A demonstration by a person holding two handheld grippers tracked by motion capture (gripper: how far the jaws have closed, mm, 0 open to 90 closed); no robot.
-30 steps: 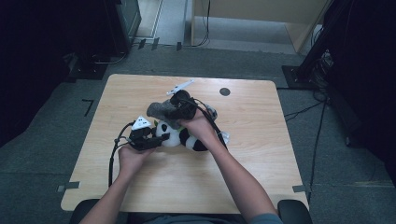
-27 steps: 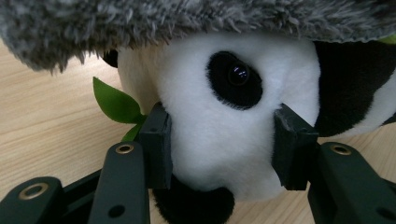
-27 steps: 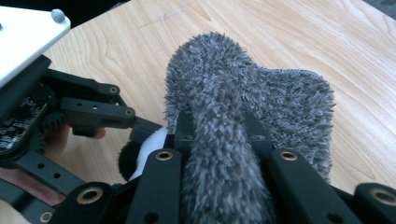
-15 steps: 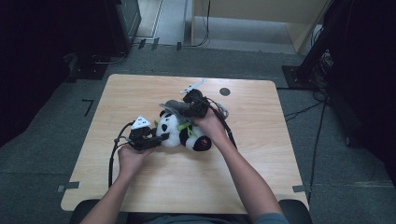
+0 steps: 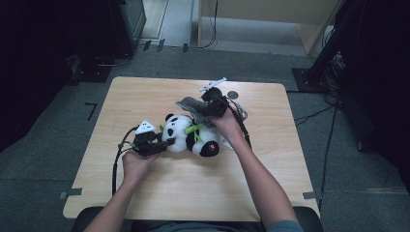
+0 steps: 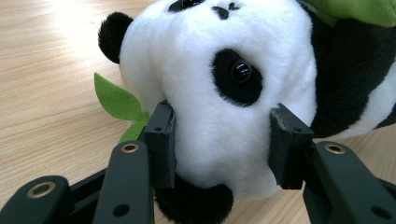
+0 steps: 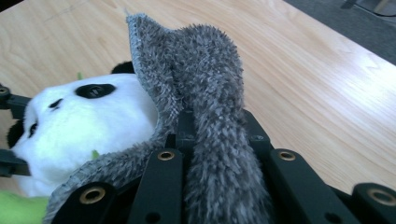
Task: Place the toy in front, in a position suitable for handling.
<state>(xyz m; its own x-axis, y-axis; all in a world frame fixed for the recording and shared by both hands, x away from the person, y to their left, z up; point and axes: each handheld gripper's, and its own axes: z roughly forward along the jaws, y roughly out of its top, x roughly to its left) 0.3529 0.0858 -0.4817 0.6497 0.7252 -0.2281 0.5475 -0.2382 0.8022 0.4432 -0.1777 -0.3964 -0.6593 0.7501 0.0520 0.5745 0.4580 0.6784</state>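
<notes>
A light wooden table (image 5: 159,203) stands on grey carpet (image 5: 43,159).

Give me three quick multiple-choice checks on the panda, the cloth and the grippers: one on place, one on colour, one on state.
1. Where is the left gripper on the panda?
A. on a foot
B. on the head
C. on the leaf

2. What colour is the cloth in the right gripper?
A. grey
B. red
C. yellow

3. How does the panda lie on the table?
A. standing upright
B. lifted clear of the wood
C. lying down on the wood

Answers:
1 B, the left gripper view has both pads against the white head, beside an eye patch.
2 A, the right gripper view shows fuzzy grey fabric pinched between its jaws.
3 C, the high view shows it stretched along the tabletop.
</notes>
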